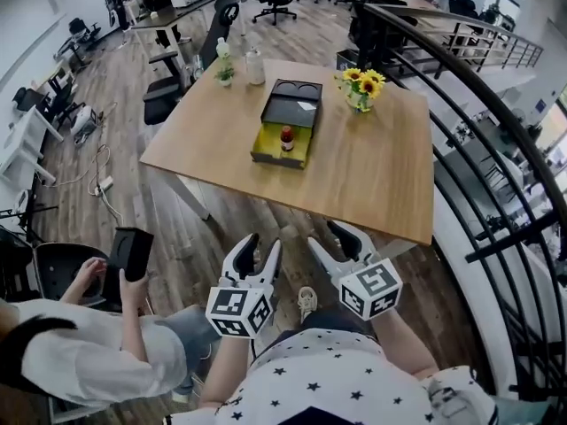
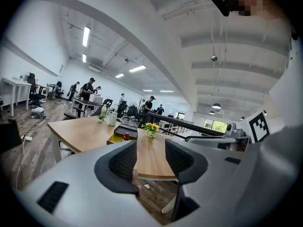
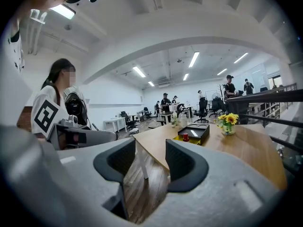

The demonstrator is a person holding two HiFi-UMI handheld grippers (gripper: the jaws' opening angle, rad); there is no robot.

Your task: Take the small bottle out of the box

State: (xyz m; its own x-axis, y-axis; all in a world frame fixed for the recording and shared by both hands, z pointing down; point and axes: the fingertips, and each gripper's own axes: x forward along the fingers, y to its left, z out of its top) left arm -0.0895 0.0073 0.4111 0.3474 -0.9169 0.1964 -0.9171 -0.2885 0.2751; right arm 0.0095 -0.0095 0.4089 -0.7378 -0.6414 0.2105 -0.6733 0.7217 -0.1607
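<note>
Your left tool (image 1: pixel 260 248) and right tool (image 1: pixel 334 242) gape empty before the wooden worktop (image 1: pixel 372 180); the small red bottle (image 1: pixel 287 137) stands in the open black-and-yellow box (image 1: pixel 266 157).

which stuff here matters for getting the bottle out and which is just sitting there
Job: small bottle standing in the box; left tongs, right tongs, both open, empty.
Lying about: sunflowers; clear bottle, second bottle beside it, at the table's far edge.

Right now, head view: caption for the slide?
Open, empty left gripper and right gripper held short of the table; bottle upright in the open box.
</note>
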